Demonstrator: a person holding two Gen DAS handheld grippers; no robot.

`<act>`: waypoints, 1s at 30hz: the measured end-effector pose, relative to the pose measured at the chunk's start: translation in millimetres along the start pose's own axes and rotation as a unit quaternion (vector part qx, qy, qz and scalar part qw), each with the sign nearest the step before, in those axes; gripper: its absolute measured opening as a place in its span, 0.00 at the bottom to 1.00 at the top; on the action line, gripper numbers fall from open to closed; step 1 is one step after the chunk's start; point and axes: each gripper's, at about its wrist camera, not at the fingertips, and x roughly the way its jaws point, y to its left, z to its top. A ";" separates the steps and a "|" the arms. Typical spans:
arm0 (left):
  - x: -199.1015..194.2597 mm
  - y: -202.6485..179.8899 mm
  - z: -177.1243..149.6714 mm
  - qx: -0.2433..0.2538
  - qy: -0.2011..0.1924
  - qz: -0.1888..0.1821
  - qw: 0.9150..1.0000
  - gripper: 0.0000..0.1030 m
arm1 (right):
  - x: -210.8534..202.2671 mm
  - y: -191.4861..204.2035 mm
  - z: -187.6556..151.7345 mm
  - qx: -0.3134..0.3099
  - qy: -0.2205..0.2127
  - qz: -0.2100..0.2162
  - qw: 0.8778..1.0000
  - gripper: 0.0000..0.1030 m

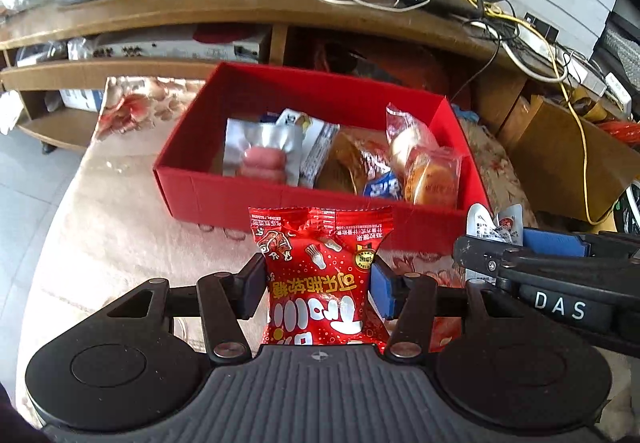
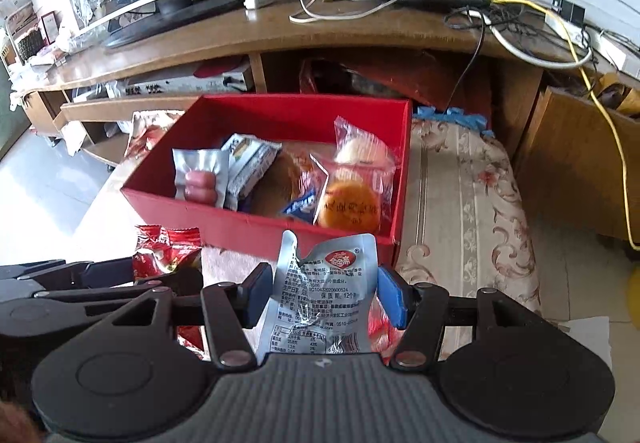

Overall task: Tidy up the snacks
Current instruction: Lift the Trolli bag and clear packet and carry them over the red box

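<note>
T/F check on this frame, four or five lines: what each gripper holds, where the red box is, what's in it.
1. The left gripper grips a red candy packet. True.
2. The right gripper is empty. False: it grips a silver pouch.
3. The red box is empty. False: it holds a sausage pack and wrapped pastries.
4. The box sits ahead of both grippers. True.
5. The silver pouch is already in the box. False: it is still outside, held.

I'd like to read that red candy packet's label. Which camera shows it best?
The left wrist view: the red candy packet sits front and centre, printed face showing, clamped in the left gripper. The right wrist view catches only a crumpled end of it, at the left behind that gripper's dark linkage.
</note>
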 end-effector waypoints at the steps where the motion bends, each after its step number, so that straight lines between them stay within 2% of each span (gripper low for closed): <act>1: -1.0 0.1 1.0 0.000 -0.002 -0.001 1.000 0.59 | -0.8 0.1 1.5 0.000 -0.002 0.000 1.000 0.54; 18: -11.8 -4.2 37.6 0.018 -0.051 0.001 0.999 0.59 | -13.3 2.3 33.8 0.002 -0.046 -0.013 0.999 0.54; 30: -4.9 -5.8 65.4 0.025 -0.076 0.004 0.997 0.59 | -7.6 3.4 63.7 -0.003 -0.070 -0.027 0.997 0.54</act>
